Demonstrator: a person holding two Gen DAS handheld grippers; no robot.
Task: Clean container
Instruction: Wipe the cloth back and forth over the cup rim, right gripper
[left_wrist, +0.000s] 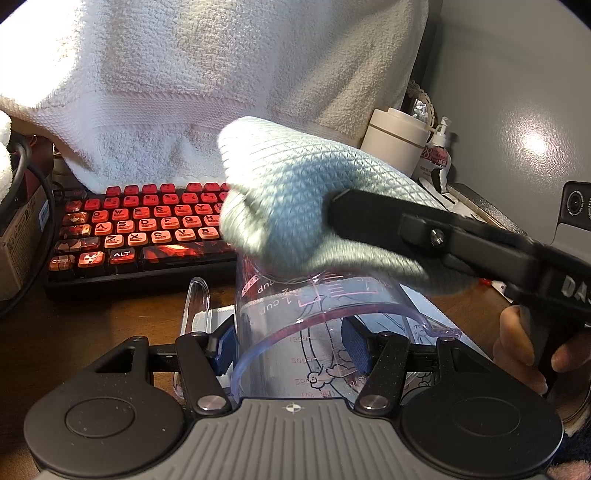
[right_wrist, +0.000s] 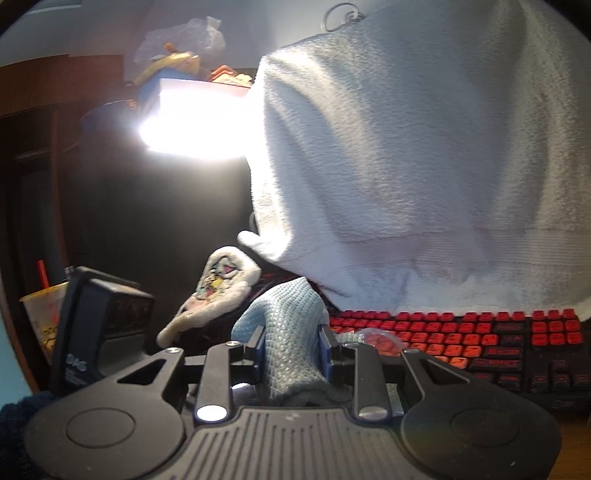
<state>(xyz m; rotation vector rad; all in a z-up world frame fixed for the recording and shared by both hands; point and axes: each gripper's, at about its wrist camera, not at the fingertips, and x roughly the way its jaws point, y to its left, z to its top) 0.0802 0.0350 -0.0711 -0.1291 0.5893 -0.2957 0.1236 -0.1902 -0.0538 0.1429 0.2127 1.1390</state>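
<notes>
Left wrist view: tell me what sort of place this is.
Probably a home computer desk, not a kitchen: a red-keyed keyboard on a wooden desktop, a white towel draped behind it, and a pump bottle.

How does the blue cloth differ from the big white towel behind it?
The blue cloth is small, waffle-textured and bunched in the right hand-held gripper; the white towel is much larger, fluffy and hangs draped over the keyboard. Both are soft fabric.

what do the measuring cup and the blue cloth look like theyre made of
Measuring cup: clear, glossy, likely hard plastic rather than glass. You see straight through to the printed scale, and the rim is thin with a moulded spout.
Blue cloth: soft matte textile, probably microfibre, with a woven diamond waffle pattern; it bunches and folds in the right gripper.
</notes>
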